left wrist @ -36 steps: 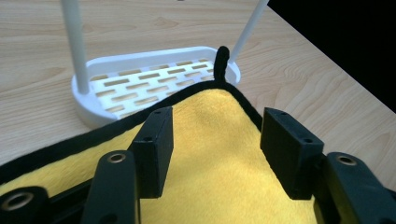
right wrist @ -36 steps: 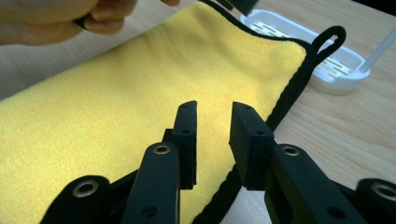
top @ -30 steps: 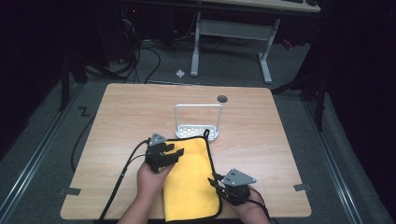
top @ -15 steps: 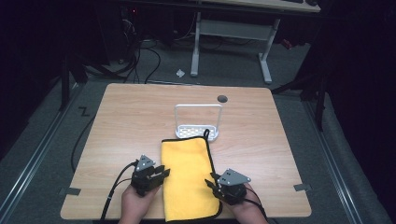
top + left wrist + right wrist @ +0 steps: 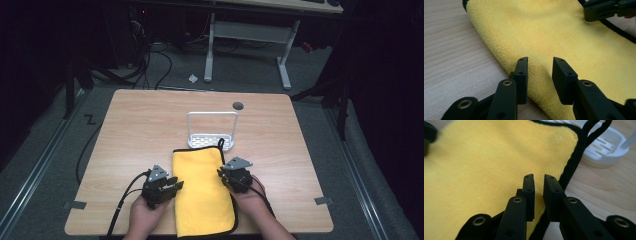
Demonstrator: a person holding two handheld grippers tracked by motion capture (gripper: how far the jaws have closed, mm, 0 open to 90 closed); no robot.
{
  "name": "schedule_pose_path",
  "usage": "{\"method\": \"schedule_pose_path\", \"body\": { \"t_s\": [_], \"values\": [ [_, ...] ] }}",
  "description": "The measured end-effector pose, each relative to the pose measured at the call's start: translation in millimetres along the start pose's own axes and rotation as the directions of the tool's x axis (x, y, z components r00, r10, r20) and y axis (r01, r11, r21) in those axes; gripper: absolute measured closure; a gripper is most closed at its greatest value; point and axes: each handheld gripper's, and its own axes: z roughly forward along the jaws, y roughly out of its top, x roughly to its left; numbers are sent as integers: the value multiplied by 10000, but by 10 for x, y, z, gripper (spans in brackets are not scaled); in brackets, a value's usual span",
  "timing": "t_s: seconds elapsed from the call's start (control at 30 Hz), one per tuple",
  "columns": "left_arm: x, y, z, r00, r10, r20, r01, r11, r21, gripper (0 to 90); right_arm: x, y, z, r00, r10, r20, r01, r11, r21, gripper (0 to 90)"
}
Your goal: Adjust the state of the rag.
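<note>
left gripper view: fluffy yellow cloth [image 5: 564, 37], left gripper [image 5: 540, 63] jaws parted, nothing pinched

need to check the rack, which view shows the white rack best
The high view: the white rack shows whole, base and hoop handle, just beyond the yellow cloth. The right gripper view catches one slotted corner; the left gripper view looks across the cloth.
</note>
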Motion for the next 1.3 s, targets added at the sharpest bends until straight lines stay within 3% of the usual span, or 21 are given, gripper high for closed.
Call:
{"method": "schedule_pose_path", "body": {
  "t_s": [0.1, 0.23, 0.53, 0.6, 0.77, 0.9, 1.07, 1.3],
  "values": [
    [-4, -14, 30, 9999, 128, -47, -128, 9997, 184, 658, -36, -6, 81, 10000, 46, -55, -45, 9998, 193, 800],
    [-4, -21, 35, 9998, 74, 169, -78, 9997, 237, 647, -48, -43, 35, 9998, 63, -165, -59, 9997, 229, 791],
    [-130, -45, 57, 9955, 222, 926, -256, 9990, 361, 617, -55, -352, -270, 9976, 153, -677, -147, 9999, 85, 779],
    [-193, -80, 26, 9908, 193, 1343, -263, 9984, 507, 610, -55, -434, -362, 9965, 139, -826, -130, 9998, 120, 770],
    [-285, -137, -28, 9860, 285, 1641, -400, 9969, 672, 614, -21, -545, -488, 9944, 0, -1059, 15, 9999, 144, 752],
    [-312, -146, -35, 9857, 450, 1621, -567, 9961, 680, 616, 3, -566, -511, 9947, -57, -1030, 70, 9999, 122, 750],
    [-265, -125, -56, 9876, 360, 1531, -459, 9970, 617, 611, 5, -556, -502, 9945, -19, -1049, 35, 9999, 158, 749],
    [-62, -82, -114, 9957, -112, 922, 116, 9999, -42, 466, -14, -559, -498, 9930, -9, -1184, 27, 9999, 147, 747]
  ]
}}
